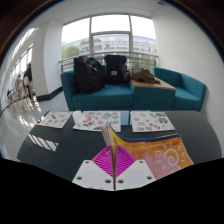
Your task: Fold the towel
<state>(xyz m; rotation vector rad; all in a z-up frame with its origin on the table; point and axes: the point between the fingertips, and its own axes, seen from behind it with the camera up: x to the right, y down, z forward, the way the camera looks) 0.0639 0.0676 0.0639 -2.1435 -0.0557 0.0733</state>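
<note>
A patterned towel with orange, pink and blue print [160, 152] lies on the dark table [55, 155] just ahead of and to the right of my fingers. A raised fold of it [122, 140] stands up between my fingers. My gripper [113, 170] is shut on that edge of the towel, the magenta pads [98, 160] pressed together with only the cloth between them.
Further patterned cloths lie across the far side of the table: one at the left [55, 120], one in the middle [98, 121], one at the right [152, 122]. Beyond stands a teal sofa [130, 92] with black bags [90, 72] and a wooden table [155, 84] before large windows.
</note>
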